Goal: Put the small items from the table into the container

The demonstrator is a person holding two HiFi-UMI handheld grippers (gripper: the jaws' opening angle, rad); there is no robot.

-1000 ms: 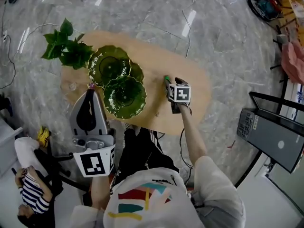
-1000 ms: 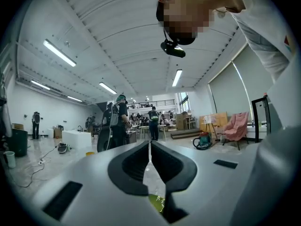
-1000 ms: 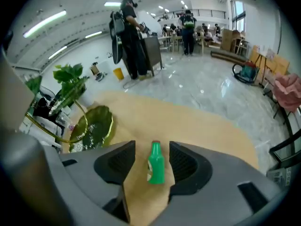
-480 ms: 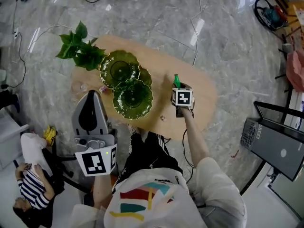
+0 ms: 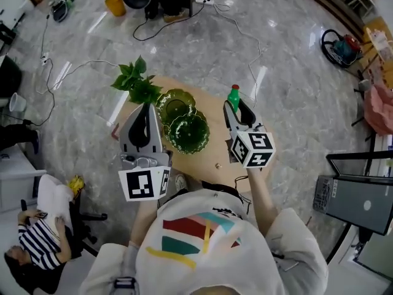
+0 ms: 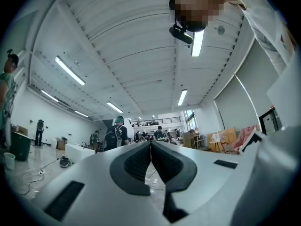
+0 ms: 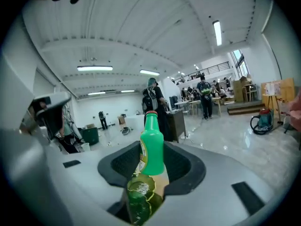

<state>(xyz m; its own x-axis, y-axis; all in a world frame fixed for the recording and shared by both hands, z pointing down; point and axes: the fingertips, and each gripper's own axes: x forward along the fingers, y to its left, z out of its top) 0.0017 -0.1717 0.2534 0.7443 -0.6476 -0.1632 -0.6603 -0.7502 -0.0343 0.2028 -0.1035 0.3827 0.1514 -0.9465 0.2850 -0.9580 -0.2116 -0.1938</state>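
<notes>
My right gripper (image 5: 236, 110) is shut on a small green bottle (image 5: 234, 96) and holds it high above the wooden table (image 5: 214, 117). In the right gripper view the bottle (image 7: 151, 149) stands upright between the black pads, its neck clear above them. My left gripper (image 5: 146, 108) hangs over the table's left side, jaws shut with nothing between them; in the left gripper view its pads (image 6: 141, 163) meet and it faces out into the room. Green glass dishes (image 5: 189, 132) sit mid-table. A tiny pale item (image 5: 217, 165) lies near the front edge.
A leafy green plant (image 5: 136, 82) stands at the table's far left corner. Cables (image 5: 80, 66) trail over the marble floor. A dark monitor (image 5: 356, 201) stands at the right, and a seated person (image 5: 37, 251) is at the lower left.
My right gripper closed on the green bottle by the table's right side and lifted it high. The left gripper also rose. The table now looks smaller and farther below.
</notes>
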